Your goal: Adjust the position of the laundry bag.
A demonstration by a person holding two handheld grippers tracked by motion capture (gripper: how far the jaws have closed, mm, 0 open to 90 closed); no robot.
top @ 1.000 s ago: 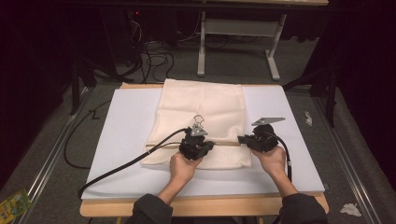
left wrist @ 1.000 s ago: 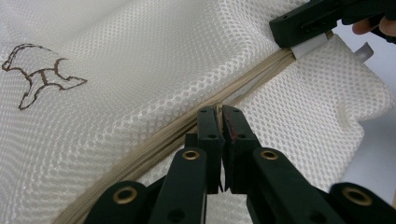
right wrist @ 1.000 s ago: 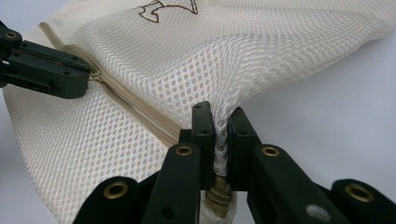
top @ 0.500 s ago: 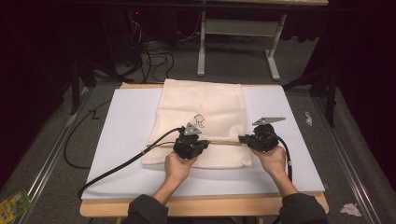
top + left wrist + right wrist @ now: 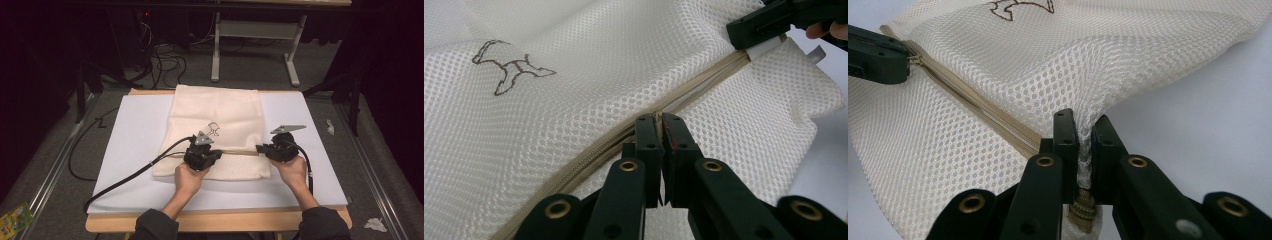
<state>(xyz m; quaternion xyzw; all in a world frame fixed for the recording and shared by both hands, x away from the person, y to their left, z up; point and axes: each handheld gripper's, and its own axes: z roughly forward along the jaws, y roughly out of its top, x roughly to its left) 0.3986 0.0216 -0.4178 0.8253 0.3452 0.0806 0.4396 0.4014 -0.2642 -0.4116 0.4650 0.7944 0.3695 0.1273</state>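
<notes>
A cream mesh laundry bag (image 5: 220, 112) with a small dark animal outline (image 5: 213, 130) lies flat on a white mat (image 5: 135, 135). A beige zipper (image 5: 240, 152) crosses its near part. My left gripper (image 5: 212, 151) is shut on the zipper (image 5: 704, 80) at its slider, jaws pressed together (image 5: 661, 120). My right gripper (image 5: 260, 148) is shut on a fold of mesh (image 5: 1073, 60) at the zipper's right end (image 5: 1084, 122). Each gripper view shows the other gripper farther along the zipper: the right gripper (image 5: 754, 32), the left gripper (image 5: 878, 60).
The mat lies on a wooden table whose front edge (image 5: 225, 220) is nearest the person. Black cables (image 5: 135, 172) trail off the left gripper across the mat. Beyond the table are a white desk frame (image 5: 255, 45) and floor cables.
My left gripper has slid a little to the left along the zipper, away from the right gripper. The right gripper has stayed put on the bag's end.
</notes>
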